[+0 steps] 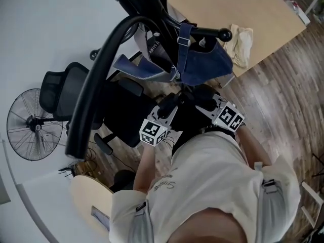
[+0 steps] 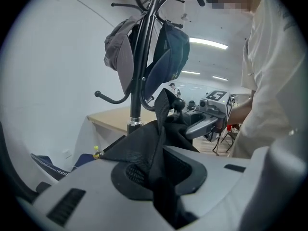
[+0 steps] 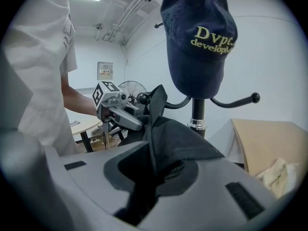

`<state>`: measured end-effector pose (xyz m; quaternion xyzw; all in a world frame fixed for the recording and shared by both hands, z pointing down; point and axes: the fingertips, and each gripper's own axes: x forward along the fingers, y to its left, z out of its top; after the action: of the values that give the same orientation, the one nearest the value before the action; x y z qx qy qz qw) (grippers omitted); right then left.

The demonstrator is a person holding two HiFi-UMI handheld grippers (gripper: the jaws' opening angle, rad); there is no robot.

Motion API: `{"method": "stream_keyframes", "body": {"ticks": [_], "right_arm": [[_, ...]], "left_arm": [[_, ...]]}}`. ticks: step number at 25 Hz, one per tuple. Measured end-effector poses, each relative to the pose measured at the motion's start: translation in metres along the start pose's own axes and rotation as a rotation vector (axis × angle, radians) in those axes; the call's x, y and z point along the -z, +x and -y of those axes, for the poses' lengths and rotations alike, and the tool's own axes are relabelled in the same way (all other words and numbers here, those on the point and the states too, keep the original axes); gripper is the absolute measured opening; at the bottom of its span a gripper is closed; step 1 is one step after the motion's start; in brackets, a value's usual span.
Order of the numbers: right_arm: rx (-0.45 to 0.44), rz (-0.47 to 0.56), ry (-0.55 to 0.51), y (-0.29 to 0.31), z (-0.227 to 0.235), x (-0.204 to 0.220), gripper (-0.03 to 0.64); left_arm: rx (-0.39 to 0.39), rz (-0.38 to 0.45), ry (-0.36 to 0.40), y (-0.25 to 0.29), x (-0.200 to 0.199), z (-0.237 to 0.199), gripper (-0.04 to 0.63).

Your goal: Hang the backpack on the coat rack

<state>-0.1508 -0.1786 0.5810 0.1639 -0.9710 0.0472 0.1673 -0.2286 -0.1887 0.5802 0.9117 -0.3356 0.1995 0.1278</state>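
A round fan (image 1: pixel 31 124) stands near a black chair (image 1: pixel 63 92). A pale cloth (image 1: pixel 240 43) lies on the tan table (image 1: pixel 228 4). 2 caps hang up high, a blue cap (image 3: pixel 198 37) and a grey cap (image 2: pixel 120 52).

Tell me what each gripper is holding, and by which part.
Both the left gripper and right gripper clamp the black backpack by bunched fabric beside its webbing strap.

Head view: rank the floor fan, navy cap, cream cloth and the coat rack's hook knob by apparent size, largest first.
1. floor fan
2. navy cap
3. cream cloth
4. hook knob
This ranks apparent size only. The fan stands on the floor, farther from the camera than the cap.
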Motion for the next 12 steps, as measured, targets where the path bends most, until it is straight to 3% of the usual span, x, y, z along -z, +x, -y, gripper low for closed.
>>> {"method": "stream_keyframes", "body": {"ticks": [12], "right_arm": [[0.086,-0.061,0.172,0.008,0.022,0.032,0.062]], "left_arm": [[0.116,-0.086,0.007,0.031,0.020,-0.014,0.067]]}}
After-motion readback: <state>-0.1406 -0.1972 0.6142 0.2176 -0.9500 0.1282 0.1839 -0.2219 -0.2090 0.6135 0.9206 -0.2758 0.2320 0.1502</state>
